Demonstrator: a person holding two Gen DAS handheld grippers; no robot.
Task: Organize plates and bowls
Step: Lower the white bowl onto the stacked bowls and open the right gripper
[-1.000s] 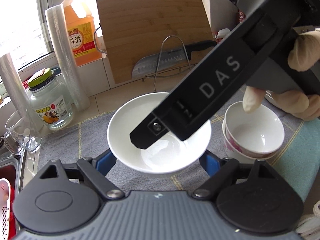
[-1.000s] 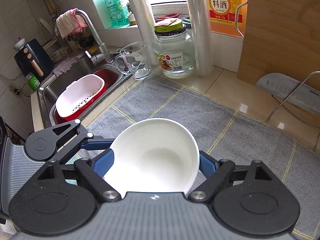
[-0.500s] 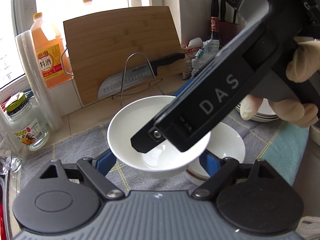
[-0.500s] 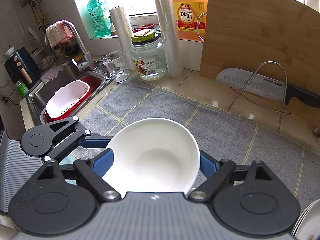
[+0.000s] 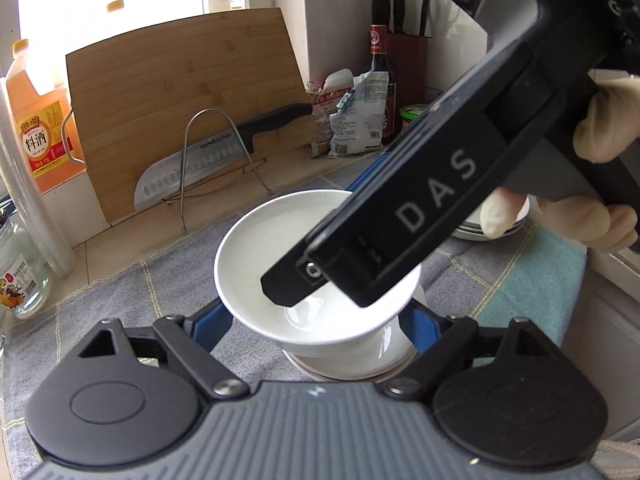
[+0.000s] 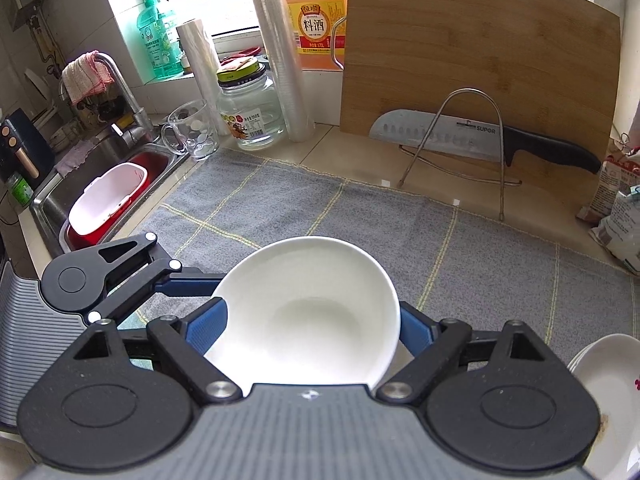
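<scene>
Between the blue, ribbed-looking fingers (image 6: pixel 210 322) a white bowl (image 6: pixel 308 312) is showing a smooth, glossy glazed surface, like ceramic. Under and beyond the fingers a grey woven cloth (image 6: pixel 360 224) with pale yellow lines is looking matt and slightly rough. Farther beyond them, a wooden cutting board (image 6: pixel 472 56) is showing a smooth, satin grain, and in front of it a thin wire rack (image 6: pixel 472 96) and a dimpled knife blade (image 6: pixel 432 132) are gleaming as bare metal, the knife handle (image 6: pixel 552 152) appearing matt black. Off to the fingers' left a clear glass jar (image 6: pixel 250 114) is shining.
</scene>
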